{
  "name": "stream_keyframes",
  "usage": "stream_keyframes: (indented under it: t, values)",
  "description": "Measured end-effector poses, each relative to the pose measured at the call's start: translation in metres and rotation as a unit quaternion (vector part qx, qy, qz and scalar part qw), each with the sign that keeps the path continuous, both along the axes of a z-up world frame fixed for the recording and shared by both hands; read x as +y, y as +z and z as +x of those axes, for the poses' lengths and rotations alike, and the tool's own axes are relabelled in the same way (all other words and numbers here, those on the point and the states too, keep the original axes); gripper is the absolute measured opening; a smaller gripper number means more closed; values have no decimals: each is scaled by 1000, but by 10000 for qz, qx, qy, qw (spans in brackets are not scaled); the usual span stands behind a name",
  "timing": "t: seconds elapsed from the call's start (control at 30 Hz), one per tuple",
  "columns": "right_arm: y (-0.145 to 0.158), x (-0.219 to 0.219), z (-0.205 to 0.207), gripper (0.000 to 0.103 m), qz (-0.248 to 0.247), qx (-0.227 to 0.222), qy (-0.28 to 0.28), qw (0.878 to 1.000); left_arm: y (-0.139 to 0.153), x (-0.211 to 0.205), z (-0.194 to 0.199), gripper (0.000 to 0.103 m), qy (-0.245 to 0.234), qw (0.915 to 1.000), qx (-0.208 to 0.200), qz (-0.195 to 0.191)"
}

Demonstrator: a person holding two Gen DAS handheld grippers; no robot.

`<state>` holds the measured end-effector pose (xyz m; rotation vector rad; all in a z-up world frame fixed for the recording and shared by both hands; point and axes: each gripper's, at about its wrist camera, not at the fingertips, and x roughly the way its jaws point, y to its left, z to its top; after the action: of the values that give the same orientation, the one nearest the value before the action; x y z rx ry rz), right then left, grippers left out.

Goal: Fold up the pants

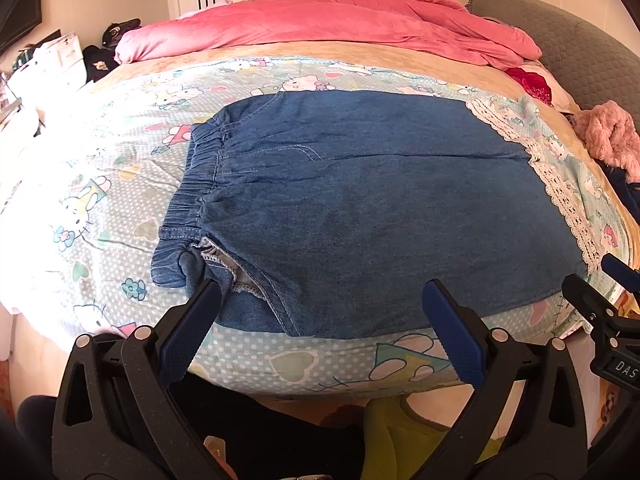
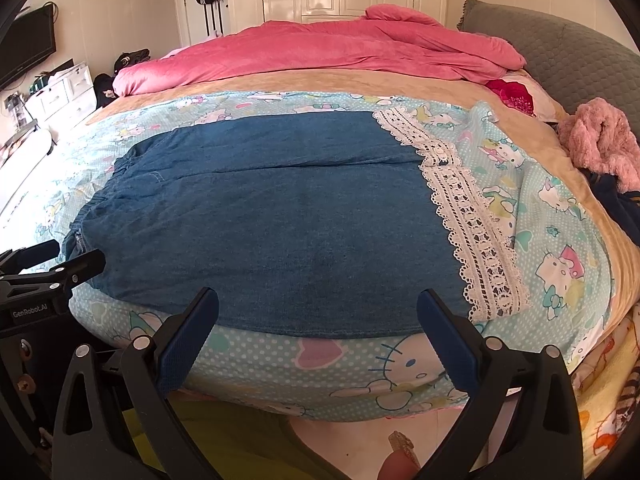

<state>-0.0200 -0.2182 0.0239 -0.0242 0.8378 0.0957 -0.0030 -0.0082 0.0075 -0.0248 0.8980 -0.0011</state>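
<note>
denim pants (image 1: pixel 360 200) flat (lace-hemmed), grippers apart

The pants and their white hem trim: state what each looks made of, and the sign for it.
The pants look like soft, lightweight denim, matte and mid-blue: a faint woven mottling, contrast topstitching, and an elastic waistband that gathers finely rather than stiffly. The hem trim looks like white cotton lace, probably crochet-style: openwork holes and a scalloped edge. Fibre content cannot be confirmed.
</note>
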Motion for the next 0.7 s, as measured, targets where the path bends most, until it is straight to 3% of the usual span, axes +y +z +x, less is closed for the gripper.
stream_keyframes:
  t: [0.7]
  values:
    - [5, -23, 53, 99, 77, -13, -236, 9997, -2, 36, 35, 95, 283, 9995, 112, -102]
